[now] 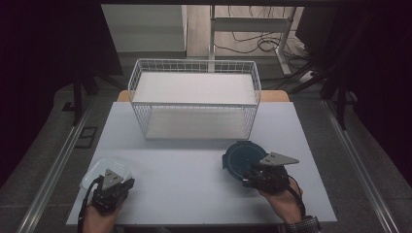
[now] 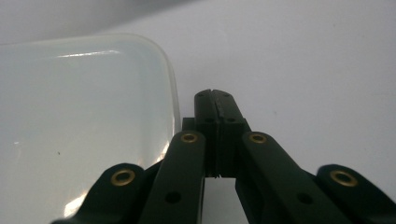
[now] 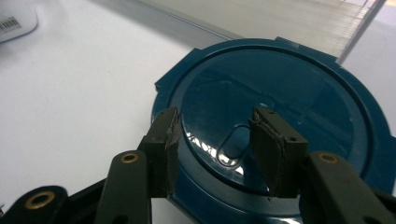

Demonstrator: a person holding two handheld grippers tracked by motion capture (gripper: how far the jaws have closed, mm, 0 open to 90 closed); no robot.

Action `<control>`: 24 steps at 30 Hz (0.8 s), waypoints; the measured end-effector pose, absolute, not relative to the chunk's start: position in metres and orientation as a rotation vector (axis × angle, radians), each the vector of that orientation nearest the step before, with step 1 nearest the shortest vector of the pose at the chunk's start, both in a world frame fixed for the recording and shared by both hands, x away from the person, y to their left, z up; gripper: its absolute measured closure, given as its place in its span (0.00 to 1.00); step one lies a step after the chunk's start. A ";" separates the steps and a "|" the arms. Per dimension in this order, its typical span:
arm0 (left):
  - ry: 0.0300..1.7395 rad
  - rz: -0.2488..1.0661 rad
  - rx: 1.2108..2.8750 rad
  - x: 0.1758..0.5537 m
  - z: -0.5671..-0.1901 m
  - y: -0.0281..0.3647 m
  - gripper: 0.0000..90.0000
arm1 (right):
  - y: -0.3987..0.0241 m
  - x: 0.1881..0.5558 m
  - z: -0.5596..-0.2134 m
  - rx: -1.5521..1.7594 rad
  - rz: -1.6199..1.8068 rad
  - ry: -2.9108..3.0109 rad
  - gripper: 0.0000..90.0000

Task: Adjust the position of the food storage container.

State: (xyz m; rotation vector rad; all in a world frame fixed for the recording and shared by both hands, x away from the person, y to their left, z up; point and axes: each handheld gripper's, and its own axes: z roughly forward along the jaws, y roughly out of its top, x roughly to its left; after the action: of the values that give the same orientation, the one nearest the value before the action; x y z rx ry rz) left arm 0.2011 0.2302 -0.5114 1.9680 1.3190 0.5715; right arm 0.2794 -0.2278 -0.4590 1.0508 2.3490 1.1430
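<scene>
A translucent white rectangular container (image 1: 109, 166) lies near the table's front left corner. My left gripper (image 1: 112, 180) sits just to its near right side, jaws shut with nothing between them. In the left gripper view the closed fingertips (image 2: 215, 95) rest beside the container's rounded corner (image 2: 79, 116), not touching it. A round dark blue lid (image 1: 243, 155) with small corner tabs lies flat at the front right. My right gripper (image 1: 257, 172) hovers over its near edge. In the right gripper view the jaws (image 3: 215, 135) stand open above the blue lid (image 3: 299, 88), gripping nothing.
A white wire basket (image 1: 194, 103) with a white base stands across the back middle of the white table (image 1: 194, 184). The right gripper view catches a white thing with a barcode label (image 3: 14, 21) at the far left. Cables and a metal frame lie on the floor beyond the table.
</scene>
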 end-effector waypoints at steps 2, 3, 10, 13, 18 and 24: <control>1.288 0.571 1.956 0.200 -0.509 0.227 0.99 | -0.229 0.280 -0.459 1.053 1.145 2.346 0.58; 1.256 0.564 1.946 0.199 -0.507 0.223 0.99 | -0.230 0.280 -0.459 1.060 1.148 2.346 0.58; 1.065 0.470 1.980 0.211 -0.510 0.177 0.59 | -0.236 0.282 -0.459 1.083 1.167 2.327 0.61; 0.999 0.479 1.972 0.220 -0.510 0.162 0.44 | -0.241 0.283 -0.458 1.103 1.188 2.315 0.72; 0.931 0.487 1.957 0.230 -0.517 0.149 0.26 | -0.254 0.287 -0.456 1.120 1.158 2.283 0.92; 0.911 0.429 1.928 0.229 -0.522 0.151 0.10 | -0.272 0.294 -0.451 1.174 1.128 2.214 0.99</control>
State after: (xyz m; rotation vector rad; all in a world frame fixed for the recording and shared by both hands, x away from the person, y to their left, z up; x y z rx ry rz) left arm 0.2289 0.1509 -0.5225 1.9280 0.9111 0.4292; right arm 0.2938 -0.2724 -0.4513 1.1741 2.2142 1.1277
